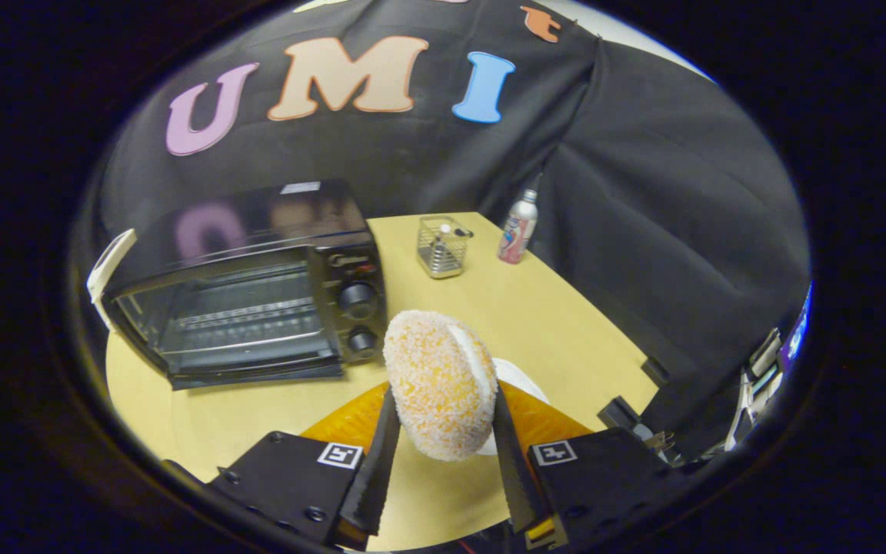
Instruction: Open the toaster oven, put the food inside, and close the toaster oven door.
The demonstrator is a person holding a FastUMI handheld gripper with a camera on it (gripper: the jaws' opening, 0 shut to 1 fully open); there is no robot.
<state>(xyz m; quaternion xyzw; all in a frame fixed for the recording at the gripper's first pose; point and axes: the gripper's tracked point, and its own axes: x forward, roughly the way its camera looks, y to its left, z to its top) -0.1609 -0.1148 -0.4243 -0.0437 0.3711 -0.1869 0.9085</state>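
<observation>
A round sugar-coated orange pastry (pixel 440 382) with a pale cream layer stands on edge between my two fingers, and my gripper (pixel 443 431) is shut on it, lifted above an orange mat (pixel 351 422) and a white plate (pixel 518 378). Beyond the fingers to the left stands the black toaster oven (pixel 251 285). Its door (pixel 258 368) lies folded down flat on the table, and the wire rack (pixel 247 315) shows inside. Two knobs sit on its right panel.
The oven stands on a yellow round table (pixel 535 308). Farther back are a small wire basket (pixel 441 246) and a spray bottle (pixel 518 228). Black cloth walls close in behind and to the right. Some gear lies off the table's right edge.
</observation>
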